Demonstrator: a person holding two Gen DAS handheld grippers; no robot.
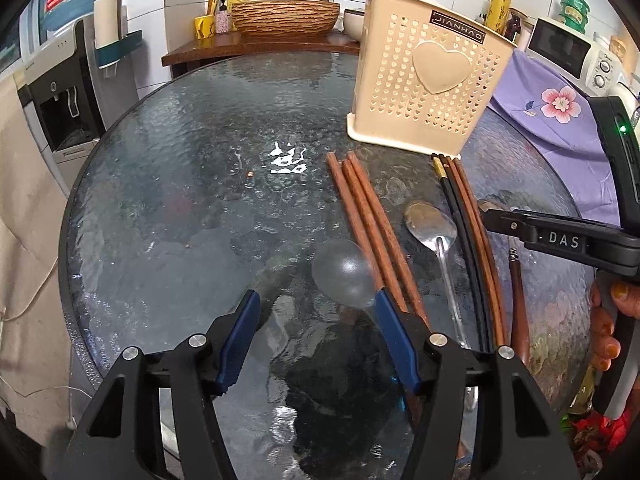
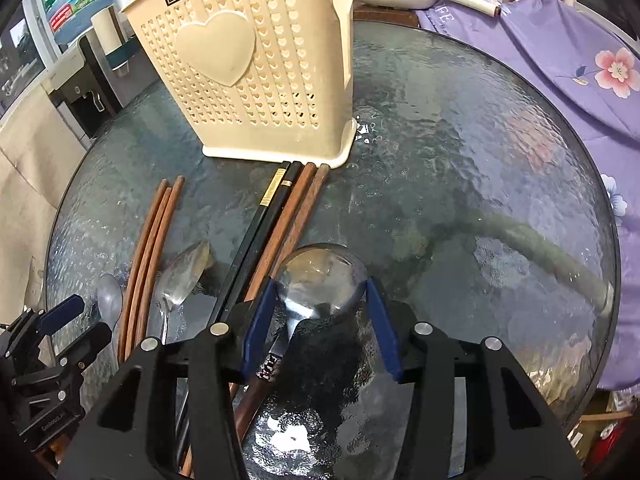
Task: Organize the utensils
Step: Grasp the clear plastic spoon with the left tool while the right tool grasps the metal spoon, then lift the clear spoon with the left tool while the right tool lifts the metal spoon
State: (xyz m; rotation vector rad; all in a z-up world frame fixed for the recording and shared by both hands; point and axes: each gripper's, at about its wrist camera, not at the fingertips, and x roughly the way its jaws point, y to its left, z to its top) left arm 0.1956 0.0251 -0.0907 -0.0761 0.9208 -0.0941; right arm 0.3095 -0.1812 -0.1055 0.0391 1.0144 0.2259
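Steel ladle, round shiny bowl, wood handle, lies on rippled glass tabletop betw spread right gripper fingers, untouched. Reddish wood chopsticks, steel spoon alongside; perforated cream plastic holder behind. Left gripper spread, holding nothing.

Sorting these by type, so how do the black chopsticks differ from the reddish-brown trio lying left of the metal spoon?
The black chopsticks are dark with a gold band near one end; the reddish-brown trio is plain wood, unbanded. The black pair's ends reach the cream holder's base; the trio's ends stop short of it. The black pair lies against two brown chopsticks; the trio lies by itself. Both lie flat on the glass table, pointing toward the holder.
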